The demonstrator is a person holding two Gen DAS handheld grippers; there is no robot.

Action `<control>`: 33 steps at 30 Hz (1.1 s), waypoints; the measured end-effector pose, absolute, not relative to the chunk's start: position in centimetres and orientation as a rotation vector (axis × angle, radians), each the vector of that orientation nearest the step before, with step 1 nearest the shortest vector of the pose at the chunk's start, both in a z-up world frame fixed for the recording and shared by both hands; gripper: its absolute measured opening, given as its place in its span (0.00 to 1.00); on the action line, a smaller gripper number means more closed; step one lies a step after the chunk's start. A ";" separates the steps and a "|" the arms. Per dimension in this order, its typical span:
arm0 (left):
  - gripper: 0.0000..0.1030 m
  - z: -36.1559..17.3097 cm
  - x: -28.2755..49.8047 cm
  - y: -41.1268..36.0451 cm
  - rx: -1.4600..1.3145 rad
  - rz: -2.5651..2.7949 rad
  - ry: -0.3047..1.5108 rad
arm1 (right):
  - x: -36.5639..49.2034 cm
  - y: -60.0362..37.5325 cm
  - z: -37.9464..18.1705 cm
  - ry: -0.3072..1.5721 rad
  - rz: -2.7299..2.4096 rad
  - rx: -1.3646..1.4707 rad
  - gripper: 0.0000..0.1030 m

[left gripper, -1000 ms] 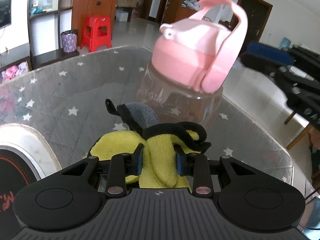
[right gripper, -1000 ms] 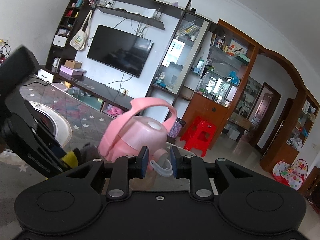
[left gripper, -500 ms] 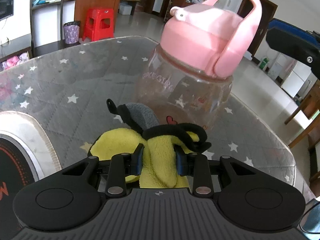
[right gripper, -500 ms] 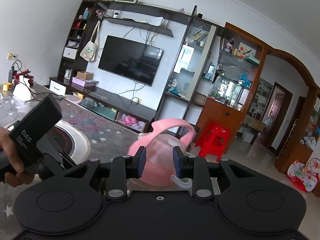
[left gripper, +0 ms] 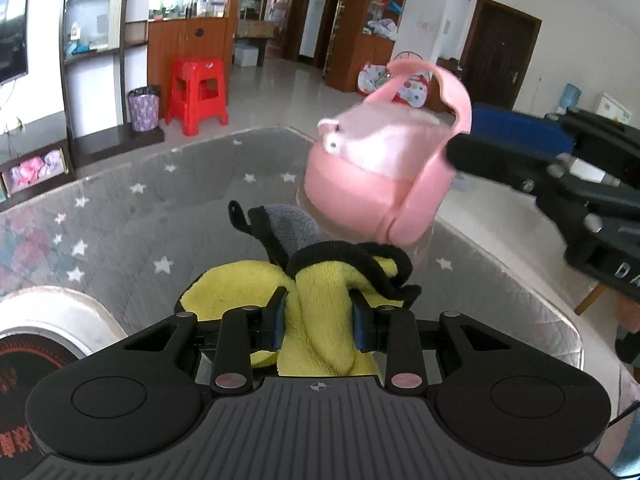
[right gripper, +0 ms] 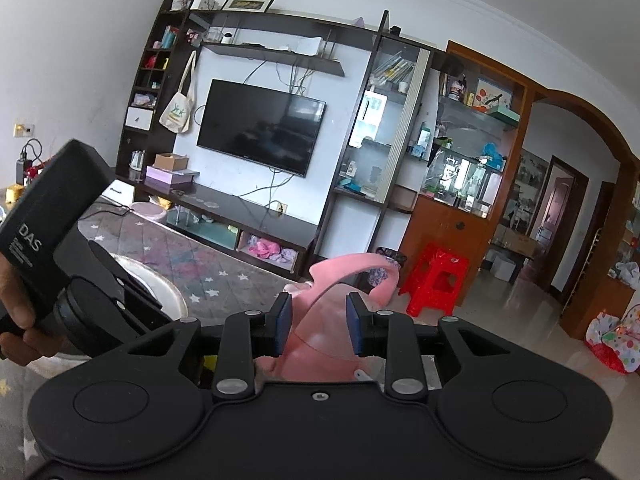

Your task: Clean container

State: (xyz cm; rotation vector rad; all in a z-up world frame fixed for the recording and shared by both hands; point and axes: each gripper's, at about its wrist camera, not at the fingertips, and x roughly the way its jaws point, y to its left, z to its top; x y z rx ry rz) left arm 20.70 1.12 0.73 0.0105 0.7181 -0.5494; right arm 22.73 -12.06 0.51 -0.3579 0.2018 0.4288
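A clear bottle with a pink lid and carry loop (left gripper: 380, 184) is tilted above the star-patterned table (left gripper: 132, 232). My right gripper (right gripper: 319, 326) is shut on the bottle (right gripper: 320, 344), its blue pads either side of the pink lid, and it shows at the right of the left wrist view (left gripper: 560, 184). My left gripper (left gripper: 320, 320) is shut on a yellow and grey cloth with black trim (left gripper: 320, 292), which sits just in front of the bottle's clear body. The left gripper also shows at the left of the right wrist view (right gripper: 80, 292).
A round white and black appliance (left gripper: 44, 320) lies at the table's left. The table's rounded edge (left gripper: 520, 292) runs close on the right. A red stool (left gripper: 198, 94) and TV cabinet (right gripper: 256, 128) stand beyond.
The bottle has tipped over more and swung away to the right, now smaller in the left wrist view. The right gripper's jaws stand a little wider around the lid. The cloth stays gripped.
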 end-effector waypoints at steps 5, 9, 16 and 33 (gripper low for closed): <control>0.31 0.3 20.9 1.1 0.004 -0.557 0.731 | 23.0 -12.1 0.4 0.205 0.431 -0.349 0.30; 0.31 -0.5 20.9 0.9 0.008 -0.562 0.751 | 22.9 -12.4 0.5 0.205 0.431 -0.347 0.30; 0.31 -1.5 20.8 0.6 0.011 -0.566 0.779 | 22.9 -13.1 0.7 0.207 0.432 -0.328 0.30; 0.31 -2.7 20.8 0.5 -0.004 -0.565 0.800 | 23.7 -13.4 1.6 0.209 0.427 -0.231 0.24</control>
